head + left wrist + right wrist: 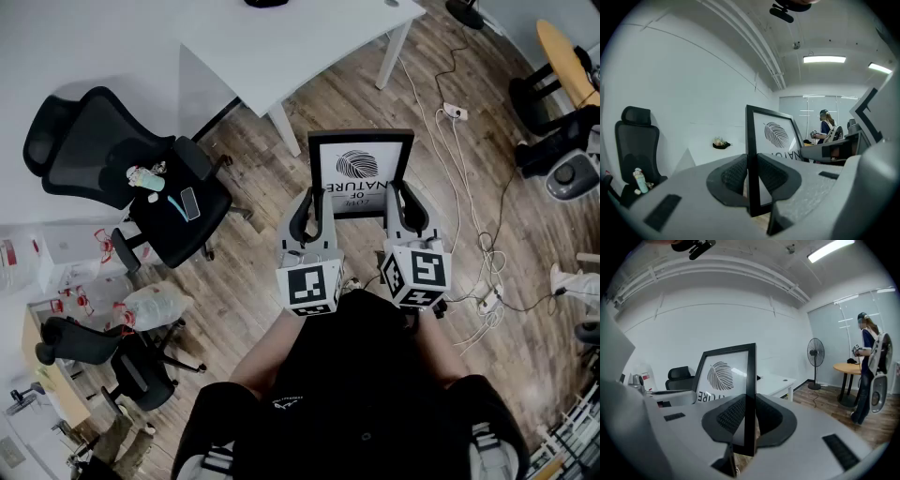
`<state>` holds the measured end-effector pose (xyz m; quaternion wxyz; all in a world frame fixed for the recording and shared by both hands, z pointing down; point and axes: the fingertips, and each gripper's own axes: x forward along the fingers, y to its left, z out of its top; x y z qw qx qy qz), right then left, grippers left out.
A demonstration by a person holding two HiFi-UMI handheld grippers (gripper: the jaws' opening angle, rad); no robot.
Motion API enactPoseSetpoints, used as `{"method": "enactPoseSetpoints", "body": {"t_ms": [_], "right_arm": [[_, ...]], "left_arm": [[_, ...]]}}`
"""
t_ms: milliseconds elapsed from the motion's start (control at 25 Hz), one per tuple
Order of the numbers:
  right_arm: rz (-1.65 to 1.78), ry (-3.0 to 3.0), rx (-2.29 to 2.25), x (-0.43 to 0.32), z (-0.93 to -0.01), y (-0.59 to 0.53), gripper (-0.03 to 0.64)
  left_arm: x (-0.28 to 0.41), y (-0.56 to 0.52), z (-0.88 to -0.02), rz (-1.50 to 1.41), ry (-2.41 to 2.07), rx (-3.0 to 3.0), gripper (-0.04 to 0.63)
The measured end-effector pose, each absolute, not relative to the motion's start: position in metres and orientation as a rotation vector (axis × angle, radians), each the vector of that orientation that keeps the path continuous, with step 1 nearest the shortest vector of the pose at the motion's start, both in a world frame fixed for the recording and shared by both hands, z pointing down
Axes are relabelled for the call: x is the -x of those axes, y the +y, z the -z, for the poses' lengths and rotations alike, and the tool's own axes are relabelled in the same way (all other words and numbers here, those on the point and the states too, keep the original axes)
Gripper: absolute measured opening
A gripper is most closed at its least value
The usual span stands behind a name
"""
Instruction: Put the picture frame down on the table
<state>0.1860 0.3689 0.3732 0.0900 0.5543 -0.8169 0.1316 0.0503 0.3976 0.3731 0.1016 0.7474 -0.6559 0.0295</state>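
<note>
Picture frame (361,173), black, leaf print, held upright in air over wood floor (487,150), short of white tabletop (281,47), not touching it. Left claw (310,202) clenched on frame's left edge; right claw (405,199) clenched on right edge. Black office chair (122,159) well off to left.

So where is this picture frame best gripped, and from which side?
By its thin black side rails, one per gripper, coming in edge-on from the person's side. The picture frame is flat and wide, and each narrow rail fits between a pair of jaws: the left gripper is shut on the left rail, the right gripper on the right.
</note>
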Motion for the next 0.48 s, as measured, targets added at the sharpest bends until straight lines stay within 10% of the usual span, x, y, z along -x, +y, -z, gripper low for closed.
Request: {"method": "enactPoseSetpoints", "body": {"t_ms": [480], "right_arm": [[-0.405, -2.479, -1.618, -0.235, -0.339, 0.496, 0.064]], "left_arm": [[-0.1, 0.531, -0.339, -0.104, -1.982, -2.192, 0.075]]}}
